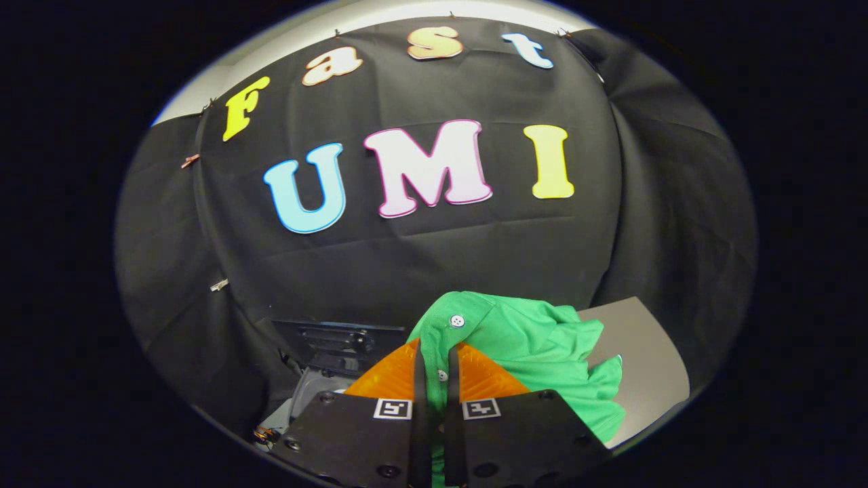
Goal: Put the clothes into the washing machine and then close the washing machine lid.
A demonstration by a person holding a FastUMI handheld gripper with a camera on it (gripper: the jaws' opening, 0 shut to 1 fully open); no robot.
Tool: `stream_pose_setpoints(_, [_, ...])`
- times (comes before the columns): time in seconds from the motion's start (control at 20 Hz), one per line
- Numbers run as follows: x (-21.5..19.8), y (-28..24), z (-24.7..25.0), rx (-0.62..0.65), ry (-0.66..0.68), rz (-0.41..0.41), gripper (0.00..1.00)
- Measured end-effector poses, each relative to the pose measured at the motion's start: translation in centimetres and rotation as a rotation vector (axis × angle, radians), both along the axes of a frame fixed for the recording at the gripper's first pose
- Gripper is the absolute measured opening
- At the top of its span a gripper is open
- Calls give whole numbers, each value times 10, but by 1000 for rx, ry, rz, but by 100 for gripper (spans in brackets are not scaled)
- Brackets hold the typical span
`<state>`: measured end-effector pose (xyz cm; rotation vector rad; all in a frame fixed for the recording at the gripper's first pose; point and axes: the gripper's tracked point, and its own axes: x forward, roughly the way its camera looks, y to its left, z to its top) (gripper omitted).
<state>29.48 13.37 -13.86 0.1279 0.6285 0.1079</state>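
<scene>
One crumpled green buttoned cotton shirt [536,346] hangs pinched in my tongs [434,362], fingers nearly together on its placket, above the grey bench [644,352]. Dark open washing machine [332,352] sits beyond-left; I'd carry high, keeping trailing cloth clear of the rim.

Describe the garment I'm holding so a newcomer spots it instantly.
Start at the grey tabletop below the black cloth wall. The bright green buttoned shirt hangs bunched over it, pinched between the gripper jaws. Its white buttons and vivid green make it unmistakable.

Shirt [536,339] bunched ahead of the gripper [434,359], fingers pinched on its placket. Washing machine [332,369] sits beyond-left, open air above.
</scene>
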Motion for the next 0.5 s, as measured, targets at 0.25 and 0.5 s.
stream_pose_setpoints(0.25, [-1,93,-20,72,21,73,12])
stream_pose_setpoints(0.5, [-11,168,-50,102,57,113,12])
